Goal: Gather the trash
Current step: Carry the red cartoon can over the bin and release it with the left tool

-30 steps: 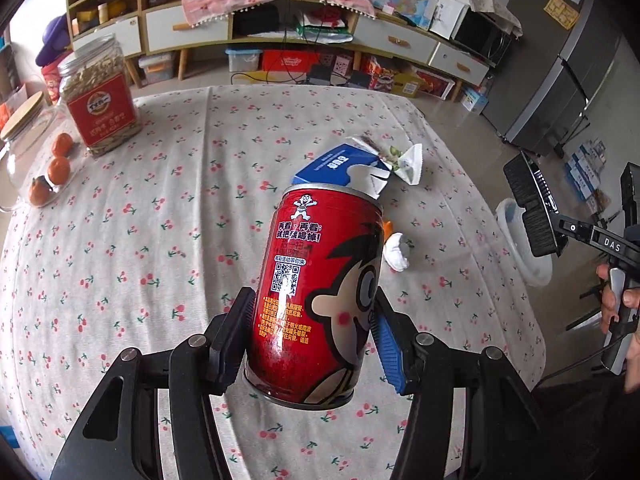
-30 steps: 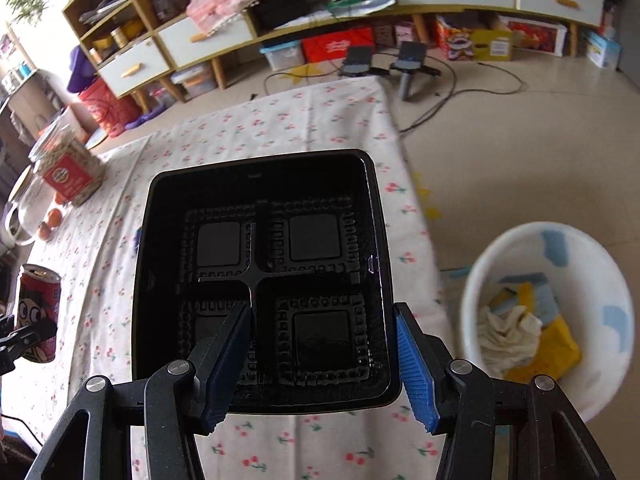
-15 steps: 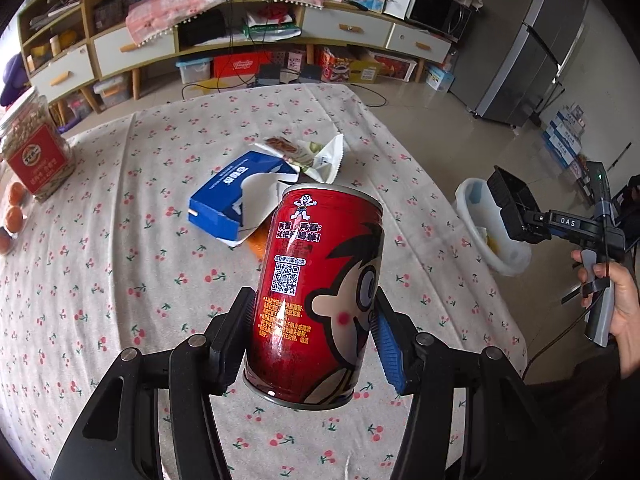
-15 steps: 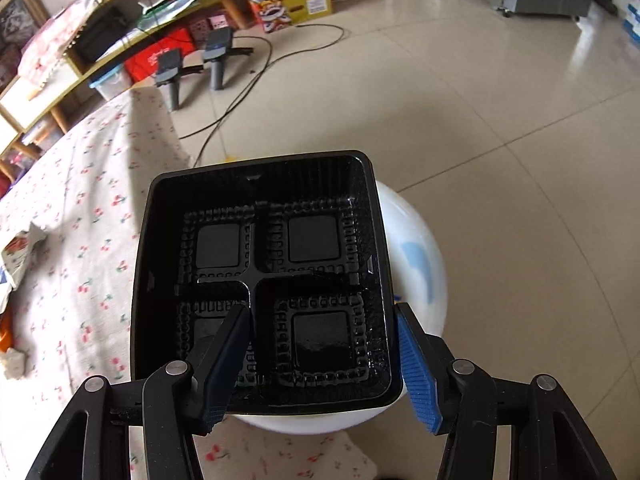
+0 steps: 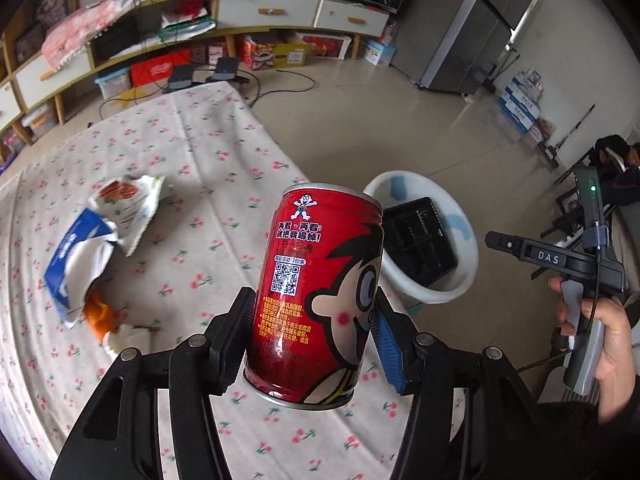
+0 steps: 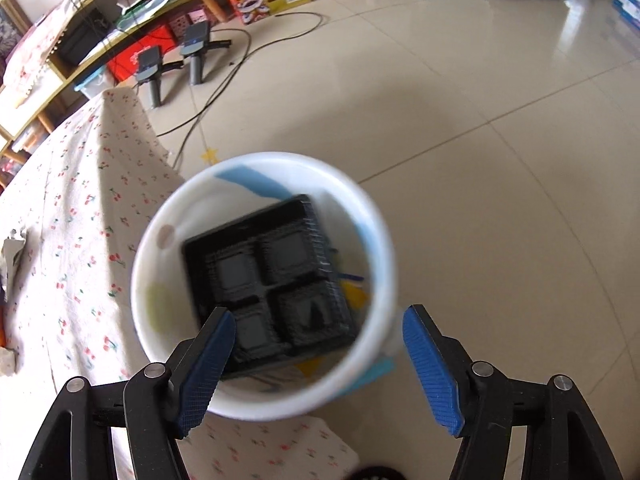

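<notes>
My left gripper (image 5: 312, 332) is shut on a red drink can (image 5: 316, 292) with a cartoon face, held over the table edge. Beyond it on the floor stands a white trash bin (image 5: 464, 256) with the black plastic tray (image 5: 420, 244) lying inside. My right gripper (image 6: 318, 348) hangs above that bin (image 6: 376, 216), its jaws opening with nothing between them. The tray (image 6: 272, 276) lies blurred in the bin below, over yellow and blue scraps. On the table lie a torn blue carton (image 5: 76, 256), a snack wrapper (image 5: 128, 204), orange peel (image 5: 98, 316) and a white crumpled scrap (image 5: 126, 338).
The cherry-print tablecloth (image 5: 192, 152) ends close beside the bin. A hand (image 5: 608, 340) holds the right gripper's handle at the right. Two spare grippers (image 6: 172, 60) and cables lie on the tiled floor near low shelving (image 5: 240, 12). A fridge (image 5: 480, 28) stands at the back.
The right gripper opened and the black tray dropped from it into the bin. The left gripper carried the can to the right, toward the table edge and the bin.
</notes>
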Demonstrator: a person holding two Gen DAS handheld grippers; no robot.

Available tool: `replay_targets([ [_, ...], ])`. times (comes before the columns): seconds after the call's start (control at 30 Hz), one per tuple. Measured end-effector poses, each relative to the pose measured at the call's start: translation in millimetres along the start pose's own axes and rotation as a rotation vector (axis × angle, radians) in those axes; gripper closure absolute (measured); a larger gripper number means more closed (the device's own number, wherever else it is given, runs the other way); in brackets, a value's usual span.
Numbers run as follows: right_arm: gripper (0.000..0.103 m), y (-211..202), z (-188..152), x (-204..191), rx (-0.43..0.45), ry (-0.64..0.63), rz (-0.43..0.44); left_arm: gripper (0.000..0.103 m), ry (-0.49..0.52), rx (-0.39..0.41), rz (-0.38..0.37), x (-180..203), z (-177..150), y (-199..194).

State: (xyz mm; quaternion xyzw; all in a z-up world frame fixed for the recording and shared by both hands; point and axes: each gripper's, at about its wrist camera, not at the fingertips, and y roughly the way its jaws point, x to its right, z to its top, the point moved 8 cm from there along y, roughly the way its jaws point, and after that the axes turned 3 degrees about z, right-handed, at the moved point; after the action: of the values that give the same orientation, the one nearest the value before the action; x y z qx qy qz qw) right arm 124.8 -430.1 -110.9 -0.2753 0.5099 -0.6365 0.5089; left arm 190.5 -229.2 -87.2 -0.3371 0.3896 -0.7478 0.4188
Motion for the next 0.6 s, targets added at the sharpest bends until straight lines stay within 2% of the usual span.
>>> replay_targets([
  [0.1,0.029,-12,-5,17,0.015,-0.011,-0.042,0.044,0.027,-0.032,-0.035,30,8,26],
  [0.3,0.029,-27,-11,48,0.04,0.051,-0.02,0.044,0.063,-0.059,-0.062,73,22,67],
  [0.4,0.029,-34,-11,57,0.055,0.067,-0.024,0.044,0.07,-0.051,-0.06,82,29,80],
  [0.5,0.029,-38,-9,60,0.066,0.078,-0.018,0.043,0.072,-0.023,-0.095,90,37,87],
  [0.57,0.029,-40,-8,60,0.07,0.086,-0.007,0.04,0.049,-0.025,-0.058,85,41,89],
  [0.6,0.029,-40,-8,60,0.072,0.087,-0.005,0.034,0.037,-0.018,-0.045,83,42,88],
])
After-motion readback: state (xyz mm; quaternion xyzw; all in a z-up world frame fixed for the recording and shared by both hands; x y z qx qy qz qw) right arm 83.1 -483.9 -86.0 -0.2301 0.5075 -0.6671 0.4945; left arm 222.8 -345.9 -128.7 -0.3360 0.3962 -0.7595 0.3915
